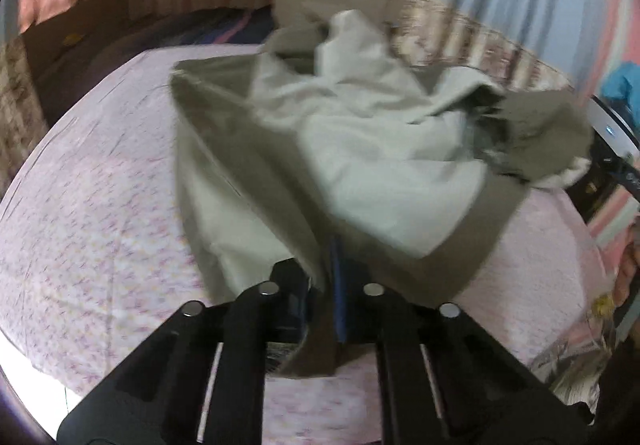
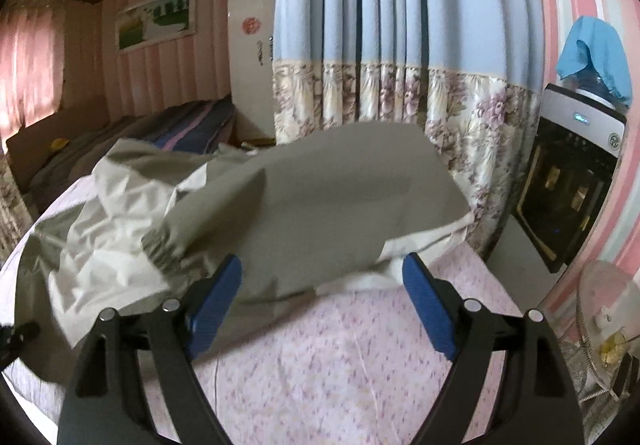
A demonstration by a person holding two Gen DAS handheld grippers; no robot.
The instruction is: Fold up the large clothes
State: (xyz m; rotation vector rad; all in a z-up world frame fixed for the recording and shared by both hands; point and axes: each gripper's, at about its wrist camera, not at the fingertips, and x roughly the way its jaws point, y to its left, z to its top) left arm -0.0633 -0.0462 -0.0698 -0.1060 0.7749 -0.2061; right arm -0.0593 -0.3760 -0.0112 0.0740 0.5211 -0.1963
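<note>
An olive-green jacket [image 1: 352, 149] with a pale lining lies crumpled on the pink flowered bedspread [image 1: 100, 213]. My left gripper [image 1: 326, 281] is shut on an olive edge of it, and the cloth stretches away from the pinched jaws. In the right wrist view the same jacket [image 2: 320, 197] bulges up ahead, an elastic cuff [image 2: 160, 249] at its left side. My right gripper [image 2: 322, 285] stands open, its blue pads [image 2: 216, 301] wide apart just short of the raised cloth, with nothing pressed between them.
A blue curtain with a floral hem [image 2: 400, 65] hangs behind the bed. A dark-fronted appliance [image 2: 568, 181] with a blue cloth on top stands at the right. A white cabinet [image 2: 252, 57] and folded bedding [image 2: 192, 125] sit beyond the bed. A fan [image 2: 608, 317] stands low right.
</note>
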